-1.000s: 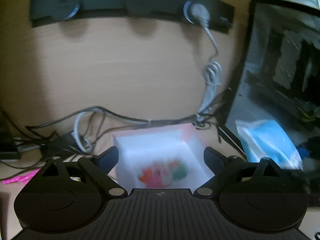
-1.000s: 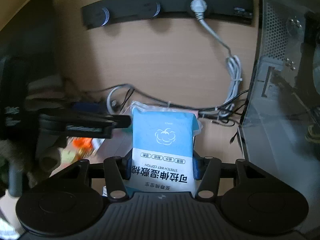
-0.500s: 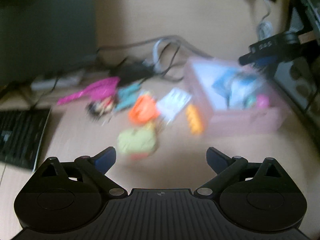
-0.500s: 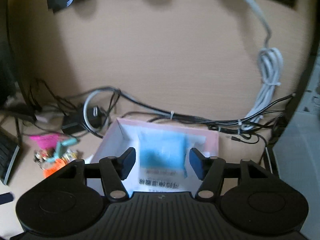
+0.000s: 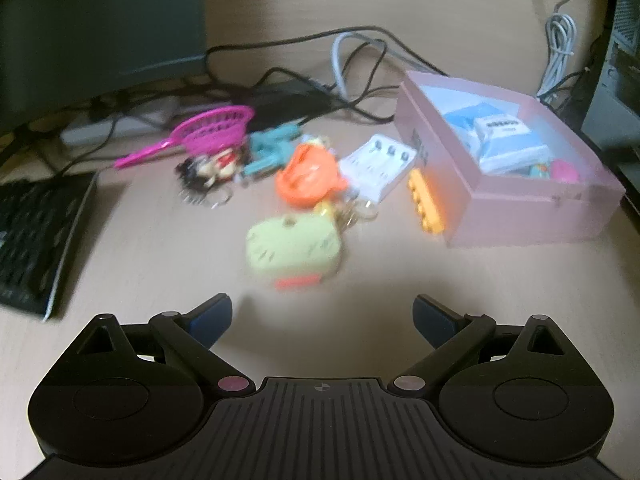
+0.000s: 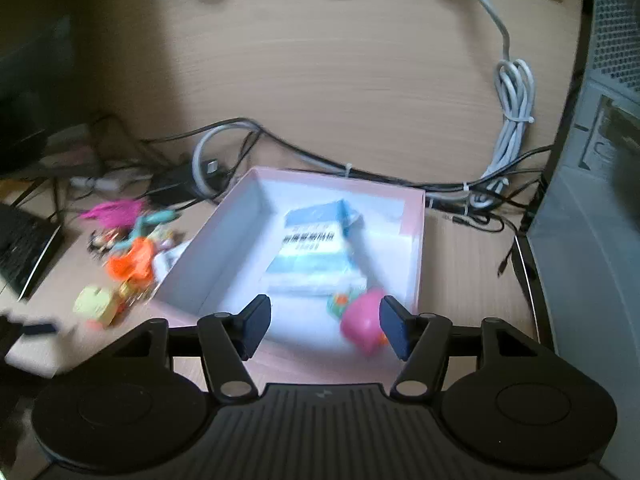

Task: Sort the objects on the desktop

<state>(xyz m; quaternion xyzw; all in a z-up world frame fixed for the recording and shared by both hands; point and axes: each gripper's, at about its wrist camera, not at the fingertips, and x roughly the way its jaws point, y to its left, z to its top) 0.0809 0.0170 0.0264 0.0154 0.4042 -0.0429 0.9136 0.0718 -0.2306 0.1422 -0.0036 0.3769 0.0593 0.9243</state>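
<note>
A pink box [image 5: 520,216] [image 6: 416,240] stands on the desk with a blue-and-white wipes pack [image 6: 316,248] [image 5: 500,140] and a pink toy [image 6: 362,320] lying inside. My right gripper [image 6: 325,326] hovers over the box's near edge; its jaws are opening and nothing is between them. My left gripper [image 5: 322,318] is open wide and empty, just short of a yellow-green plush [image 5: 294,246]. Beyond it lie an orange toy [image 5: 308,178], a white battery charger [image 5: 378,166], an orange block [image 5: 426,204], a doll keychain [image 5: 208,170], a teal clip [image 5: 268,148] and a pink mesh scoop [image 5: 204,132].
A black keyboard [image 5: 34,232] lies at the left edge. Tangled cables [image 5: 352,60] and a power strip run along the back of the desk. A computer case [image 6: 600,200] stands right of the box, a dark monitor [image 5: 100,20] at the back left.
The right gripper has let the wipes pack drop into the box and widened. The left gripper swung away from over the box, down and left toward the loose toys.
</note>
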